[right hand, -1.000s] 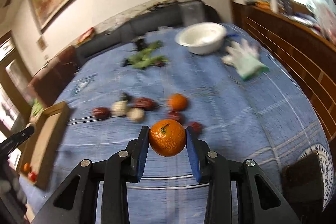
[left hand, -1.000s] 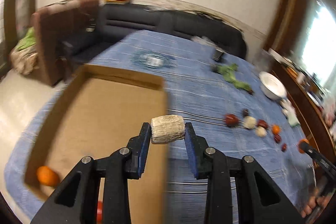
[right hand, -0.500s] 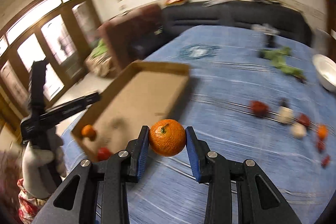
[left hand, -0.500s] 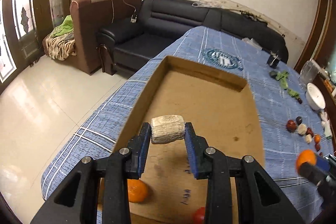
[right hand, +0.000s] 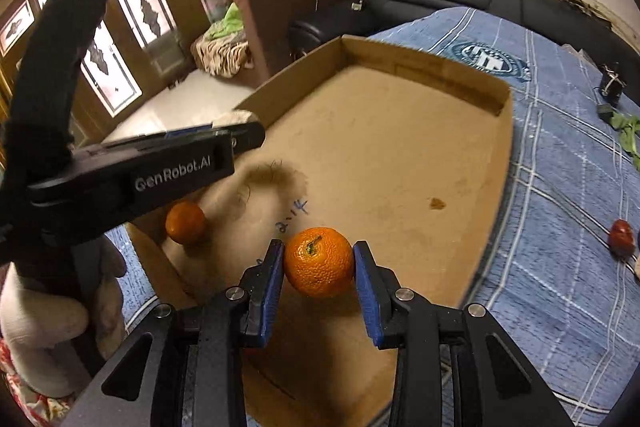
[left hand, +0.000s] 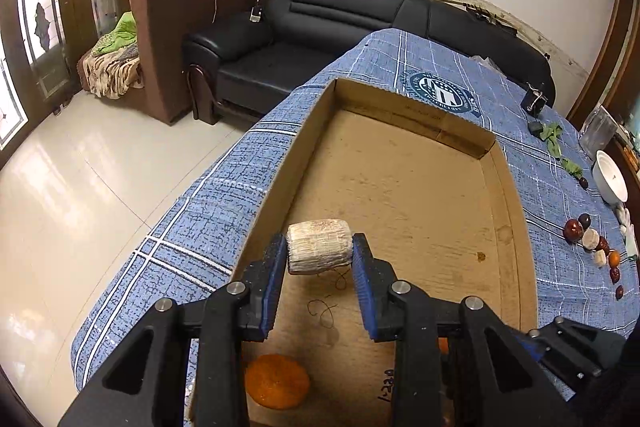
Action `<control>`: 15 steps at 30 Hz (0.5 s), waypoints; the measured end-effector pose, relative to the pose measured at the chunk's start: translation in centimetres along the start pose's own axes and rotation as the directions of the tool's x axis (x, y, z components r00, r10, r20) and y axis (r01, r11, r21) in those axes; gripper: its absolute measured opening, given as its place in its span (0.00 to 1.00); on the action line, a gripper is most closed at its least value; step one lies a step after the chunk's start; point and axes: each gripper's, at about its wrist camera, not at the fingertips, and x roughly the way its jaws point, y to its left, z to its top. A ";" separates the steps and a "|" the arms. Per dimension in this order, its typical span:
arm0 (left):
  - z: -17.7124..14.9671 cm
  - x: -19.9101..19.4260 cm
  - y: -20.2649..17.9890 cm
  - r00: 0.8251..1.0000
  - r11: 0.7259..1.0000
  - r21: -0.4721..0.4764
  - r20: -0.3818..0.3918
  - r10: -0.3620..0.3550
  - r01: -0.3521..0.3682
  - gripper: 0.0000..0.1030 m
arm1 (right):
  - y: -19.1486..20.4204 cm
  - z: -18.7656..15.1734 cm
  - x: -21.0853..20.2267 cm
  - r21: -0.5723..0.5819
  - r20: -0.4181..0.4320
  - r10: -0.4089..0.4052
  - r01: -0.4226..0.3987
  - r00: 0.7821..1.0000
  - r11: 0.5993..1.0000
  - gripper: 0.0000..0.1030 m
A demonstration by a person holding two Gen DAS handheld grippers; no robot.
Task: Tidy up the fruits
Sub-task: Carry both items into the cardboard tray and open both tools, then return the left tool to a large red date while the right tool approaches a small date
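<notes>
My left gripper (left hand: pixel 320 259) is shut on a pale, rough, cylinder-shaped fruit (left hand: pixel 319 245) and holds it over the near left part of the open cardboard box (left hand: pixel 404 183). My right gripper (right hand: pixel 319 267) is shut on an orange tangerine (right hand: pixel 319 261) above the box floor (right hand: pixel 384 155) near its front edge. A second tangerine (left hand: pixel 277 381) lies in the box's near corner and also shows in the right wrist view (right hand: pixel 185 222). The left gripper's body (right hand: pixel 132 171) crosses the left of the right wrist view.
The box sits on a blue checked tablecloth (left hand: pixel 208 211). Several loose fruits (left hand: pixel 592 239) lie in a row at the far right, with a white bowl (left hand: pixel 610 177) and green leaves (left hand: pixel 554 143) beyond. A dark red fruit (right hand: pixel 621 238) lies right of the box. A black sofa (left hand: pixel 328 27) stands behind the table.
Both grippers have swung left, away from the row of loose fruit, and now hang over the cardboard box. Each still holds its fruit.
</notes>
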 end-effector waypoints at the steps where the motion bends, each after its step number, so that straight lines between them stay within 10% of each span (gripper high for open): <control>1: 0.0 -0.2 0.0 1.000 1.000 -0.001 0.004 0.000 0.000 0.31 | 0.2 0.1 0.4 -0.005 -0.004 -0.003 0.003 1.000 1.000 0.38; 15: 0.5 -6.4 -1.7 0.985 0.997 0.040 0.160 0.064 -0.072 0.56 | 0.9 -0.1 -3.2 -0.012 0.092 0.005 -0.004 0.996 1.000 0.56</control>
